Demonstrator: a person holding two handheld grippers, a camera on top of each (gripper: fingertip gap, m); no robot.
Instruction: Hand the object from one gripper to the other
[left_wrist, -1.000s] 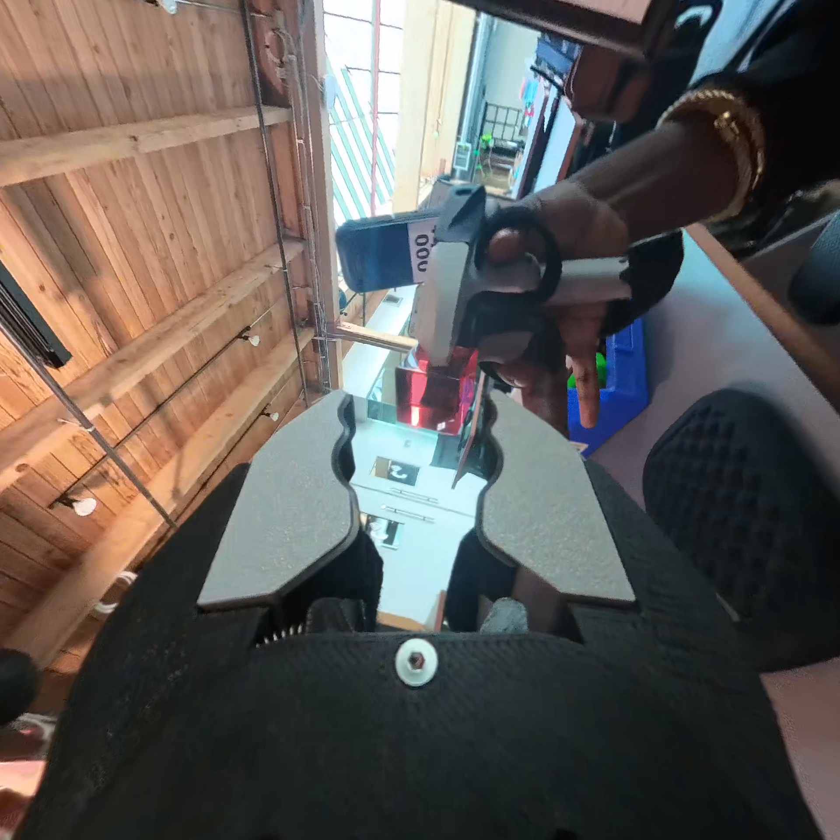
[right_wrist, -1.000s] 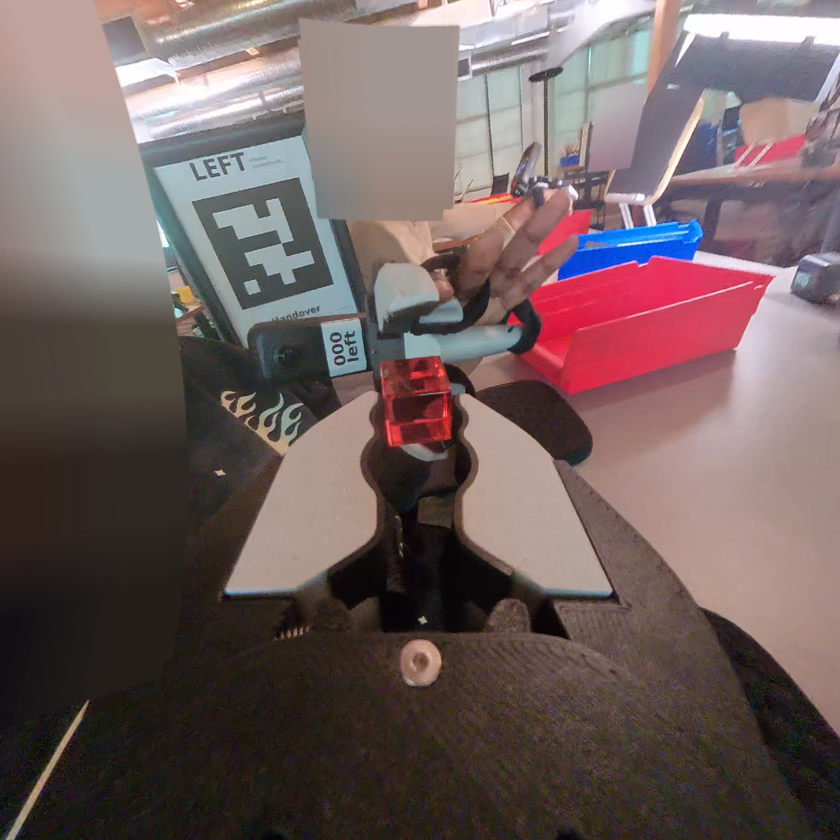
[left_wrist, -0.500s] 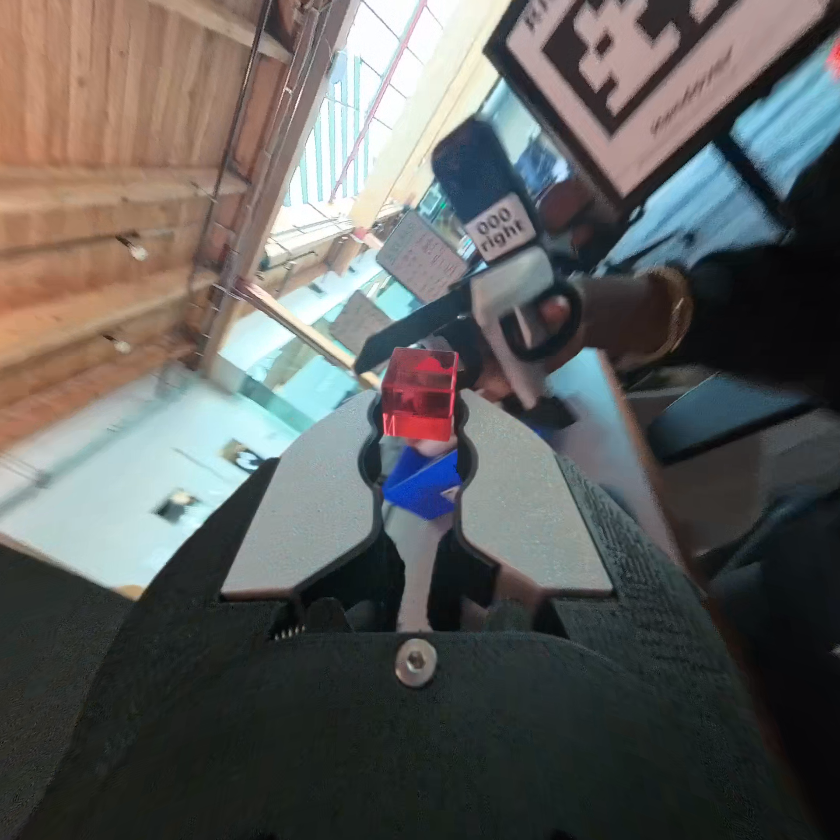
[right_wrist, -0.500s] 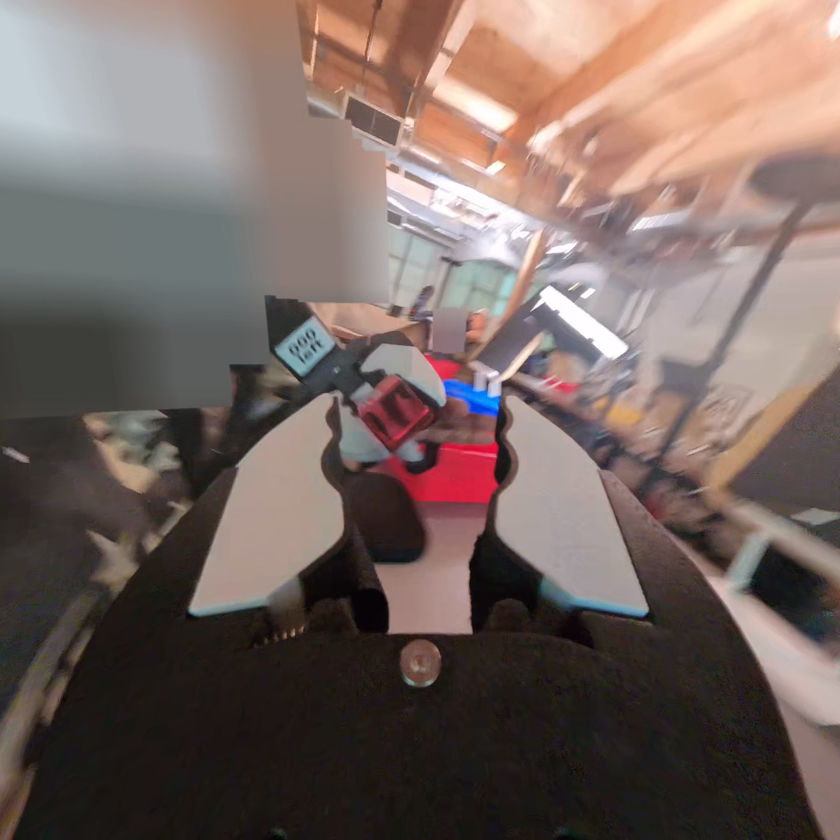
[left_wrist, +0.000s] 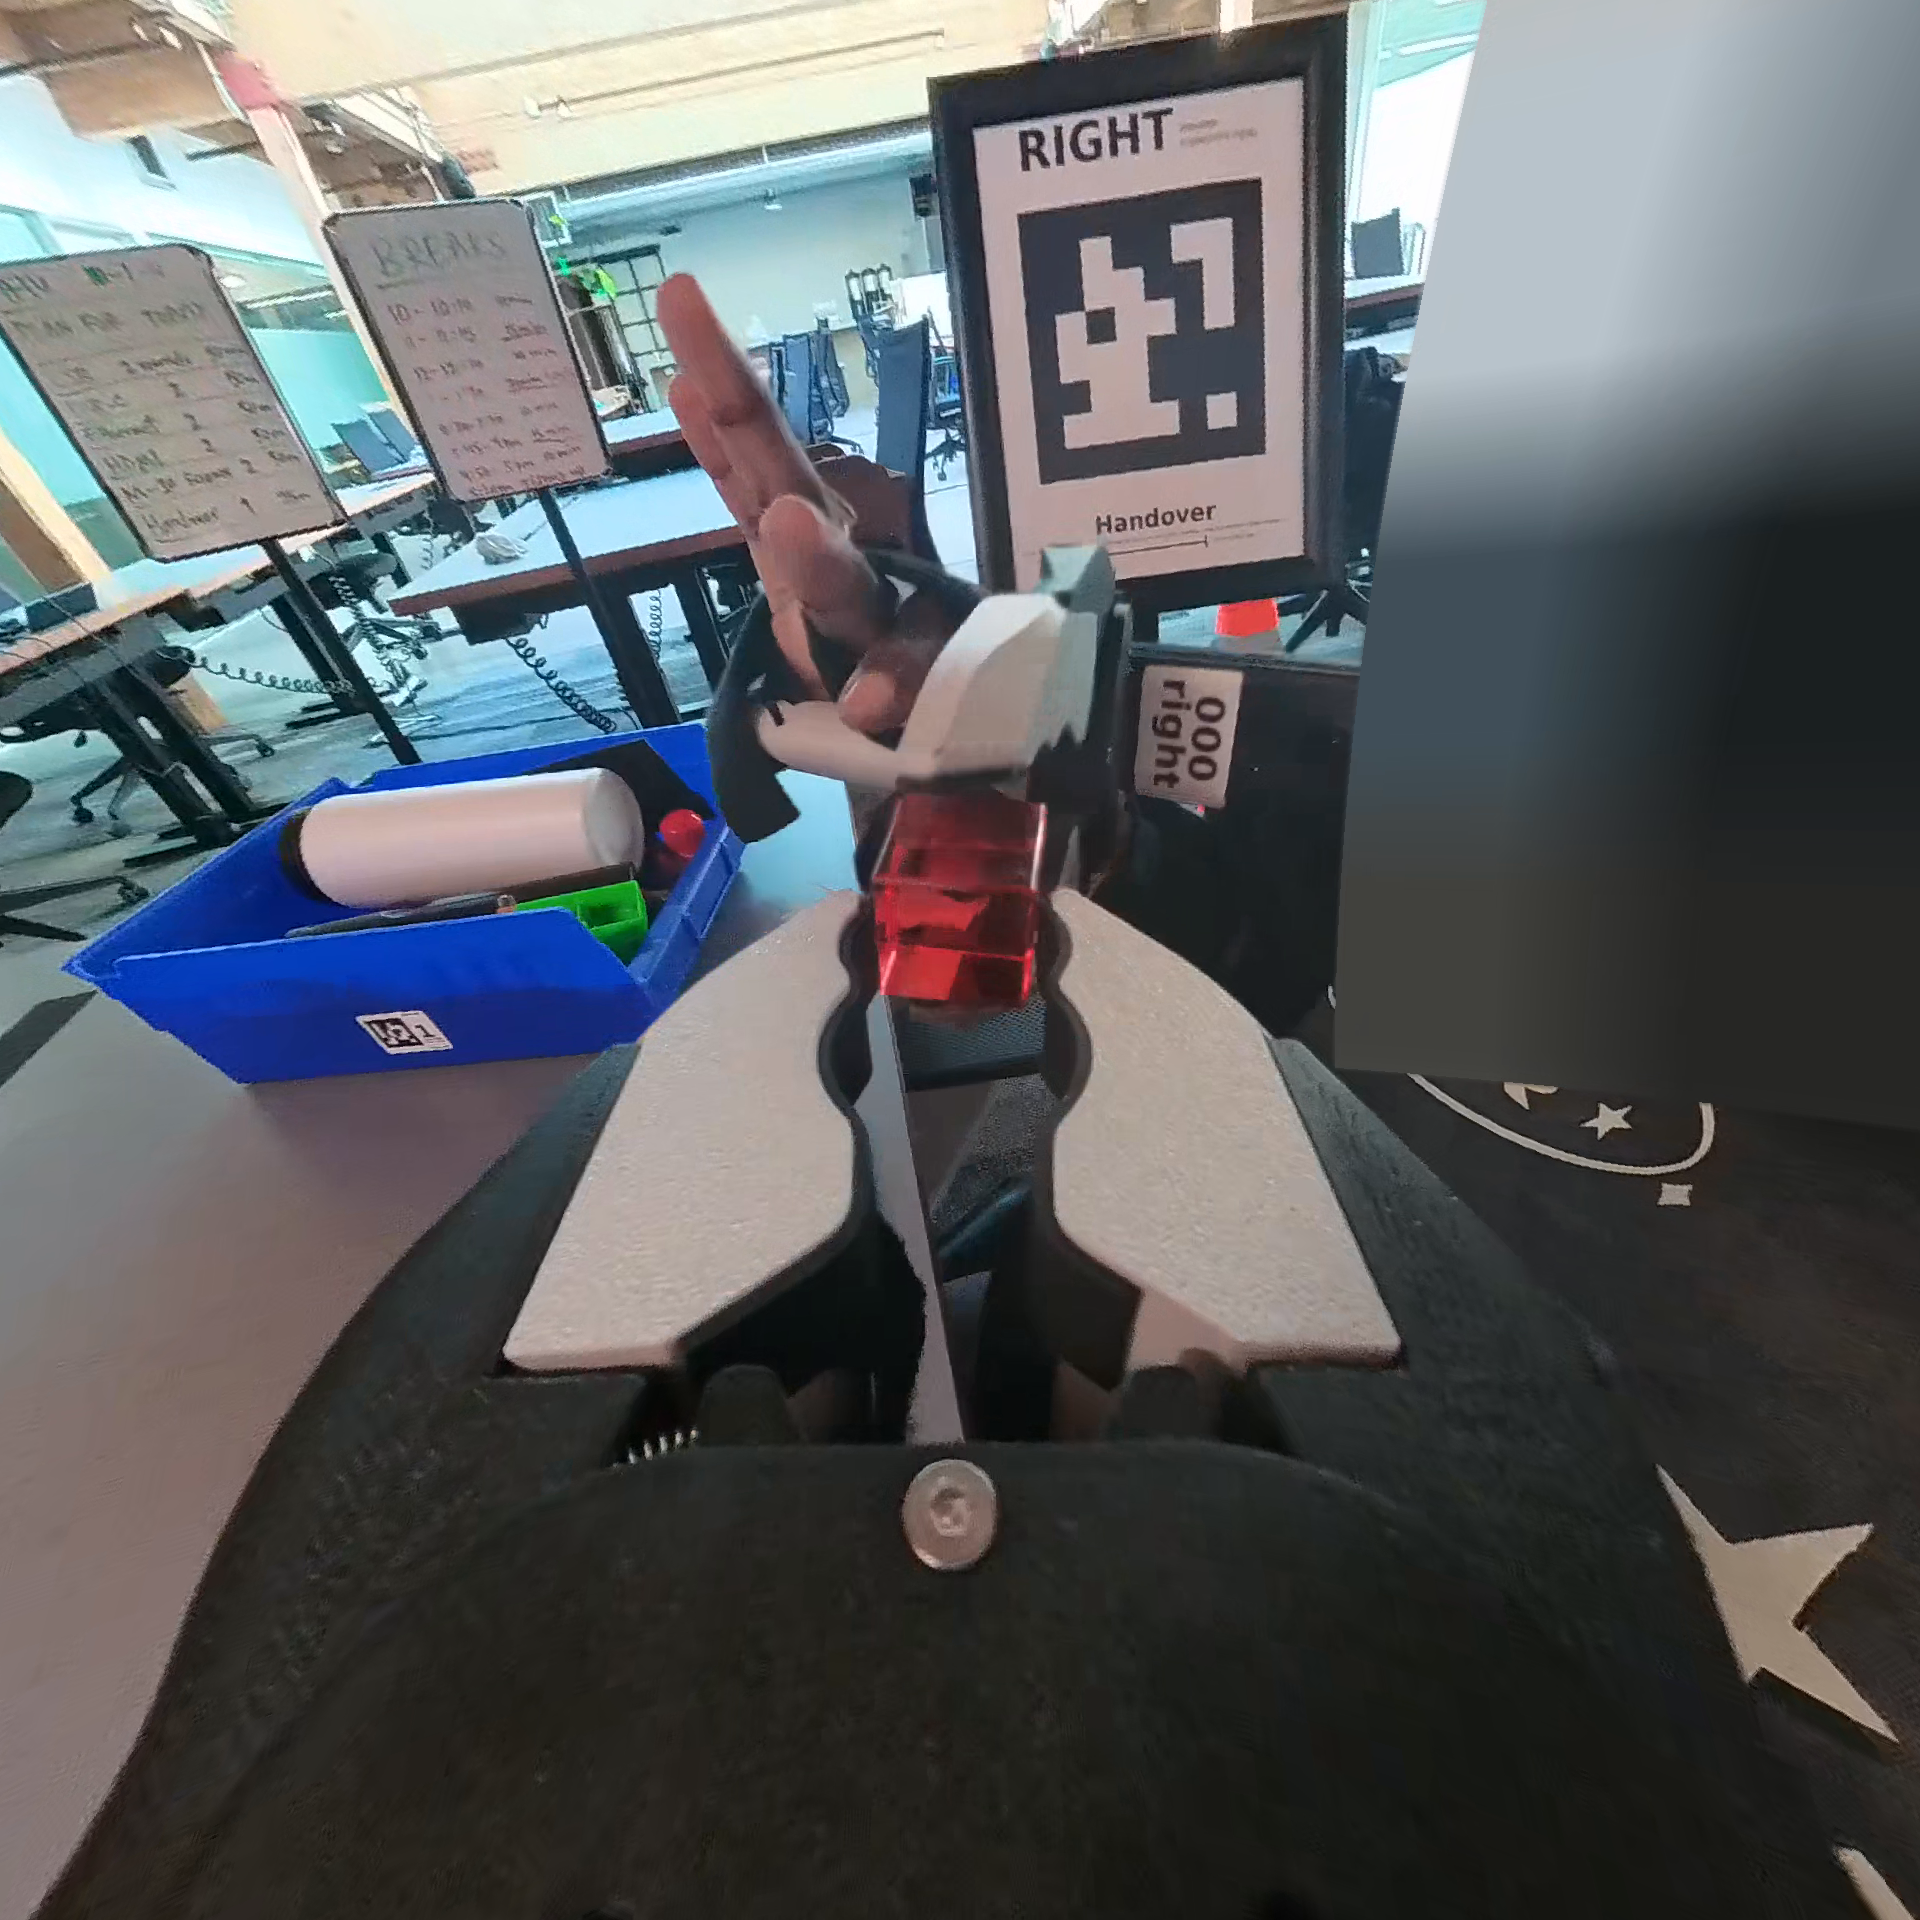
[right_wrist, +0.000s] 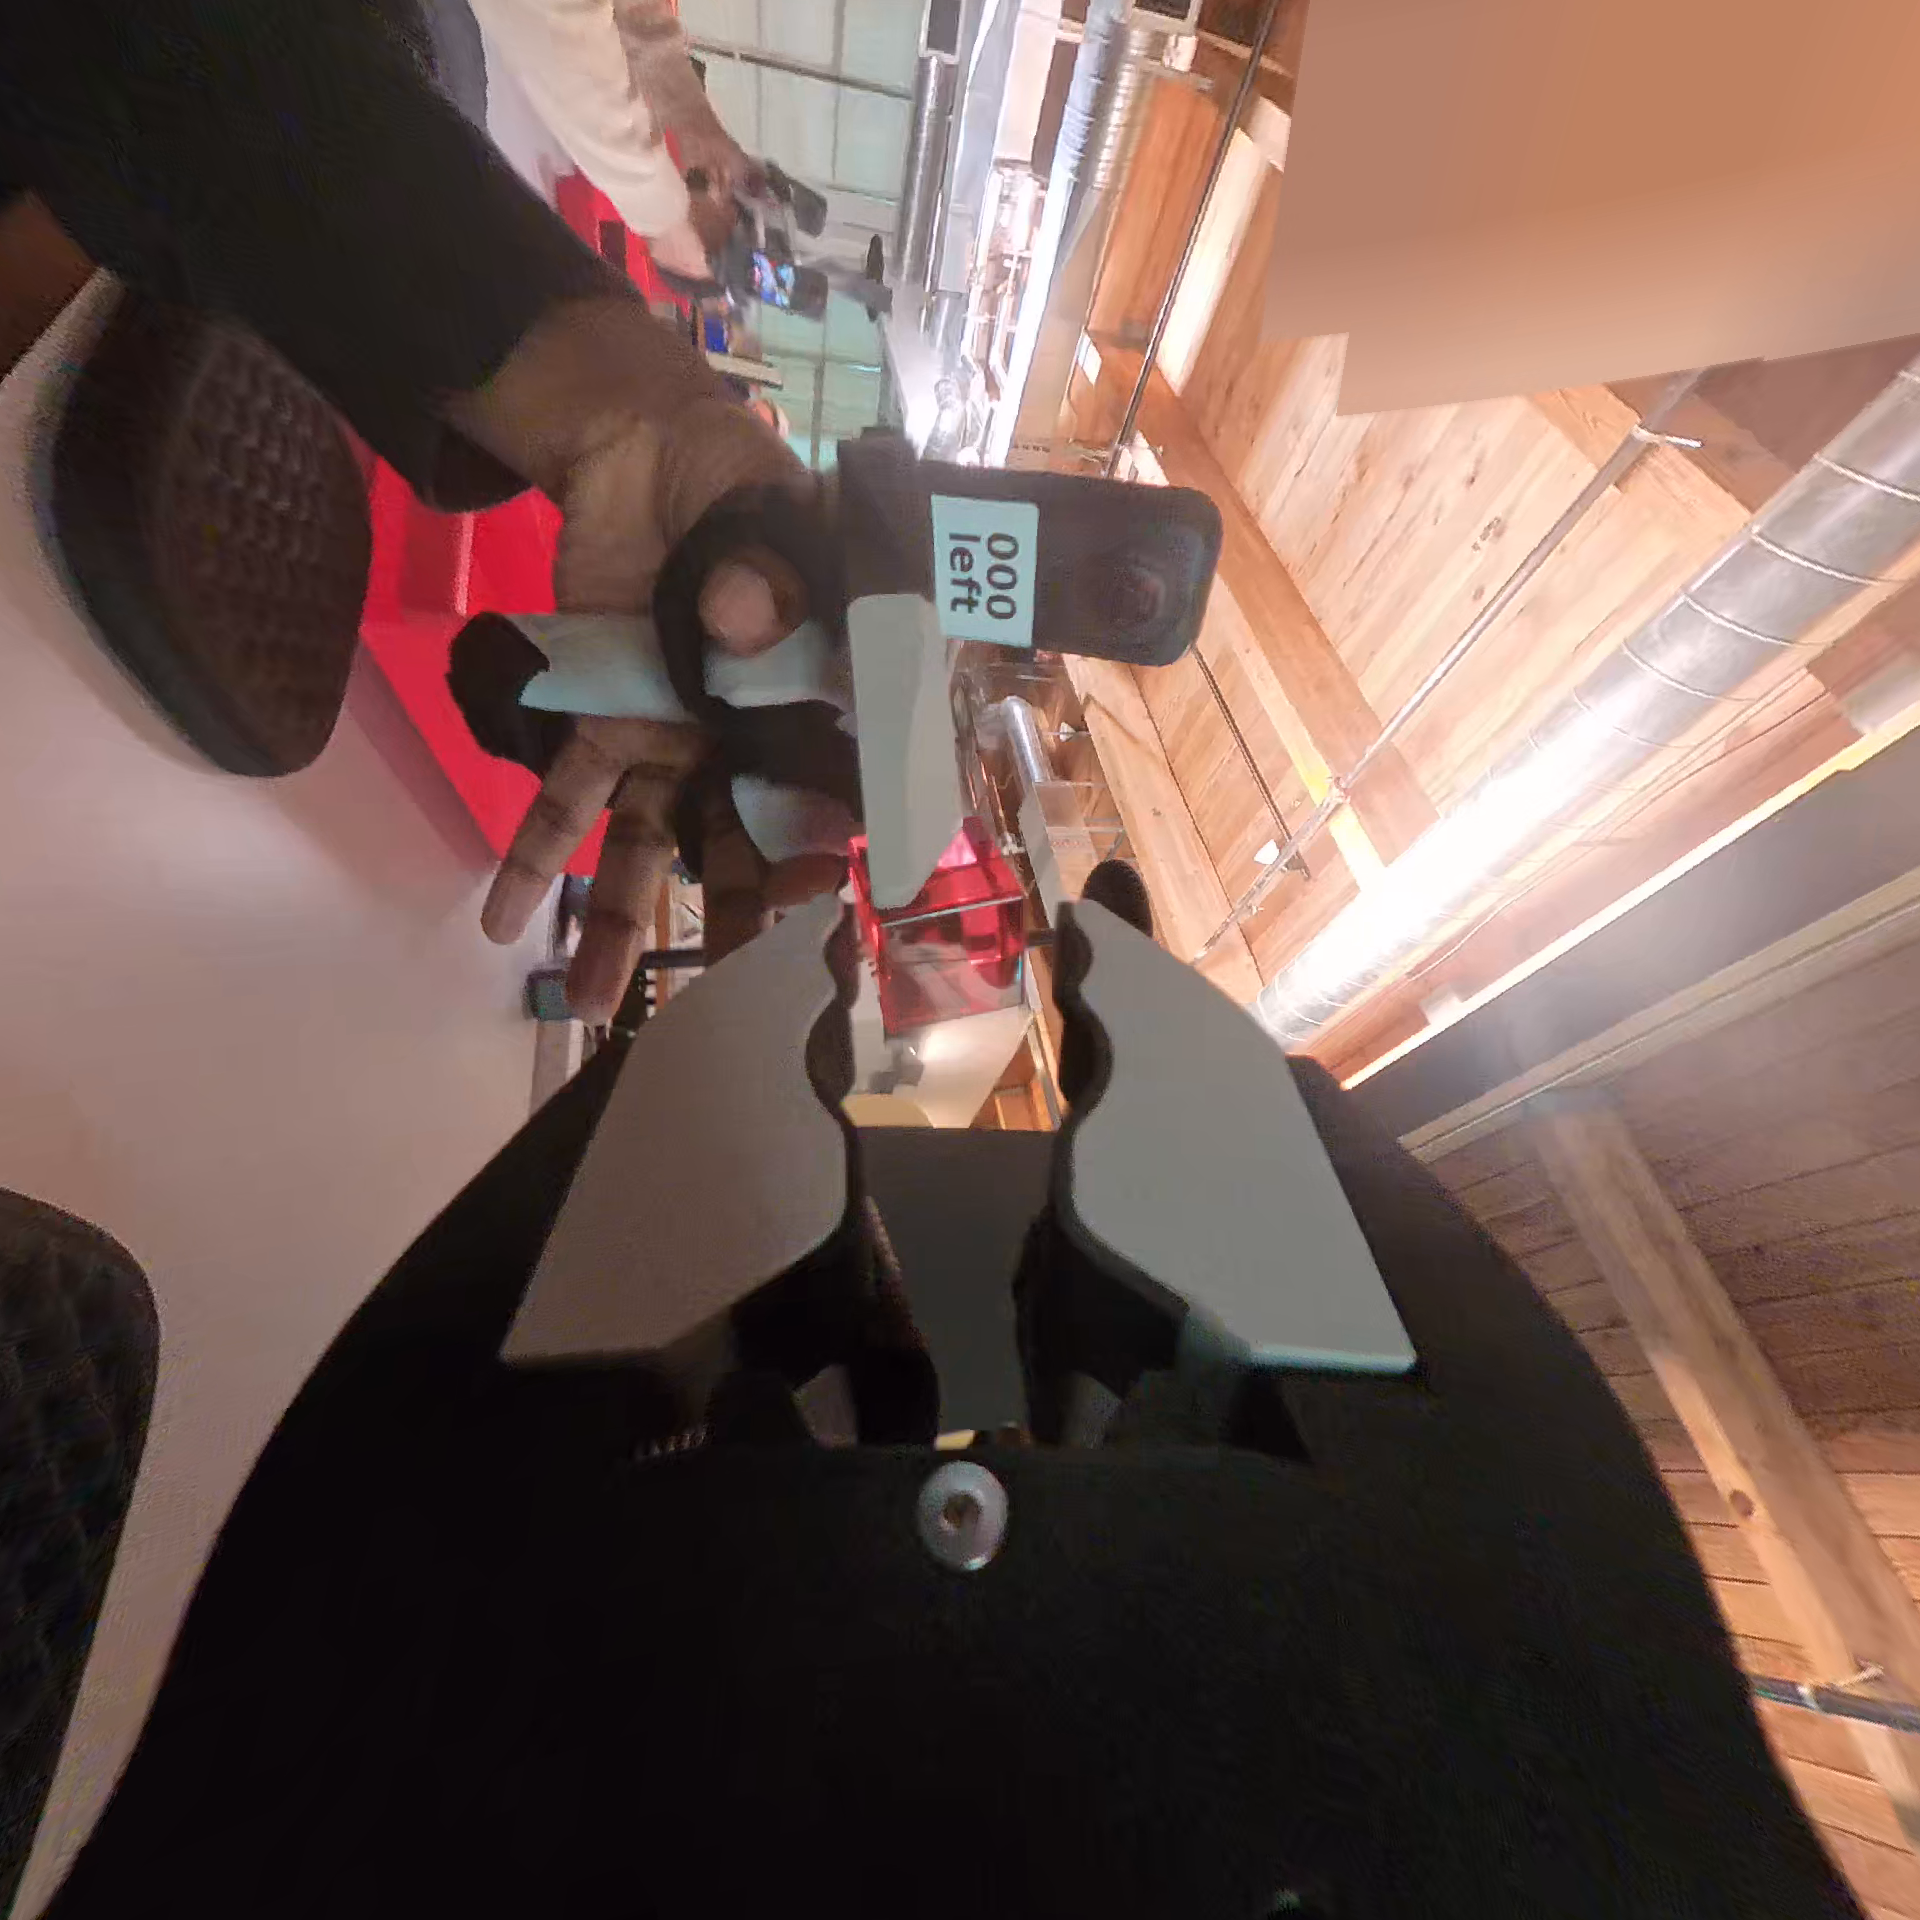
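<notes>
- Sticker (right_wrist: 984, 571), white and printed, sits on the left gripper (left_wrist: 951, 935), whose jaws clamp the red cube (left_wrist: 956, 904).
- Right gripper (right_wrist: 951, 930), clear of the cube half a second ago, now straddles it, jaws apart.

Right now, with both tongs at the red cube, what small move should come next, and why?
Probably close the right tongs on the red cube. The left tongs clamp it between their tips, while the right ones straddle it with a sliver of gap on one side, so they seem not yet to grip. The left should let go only after that.
</notes>
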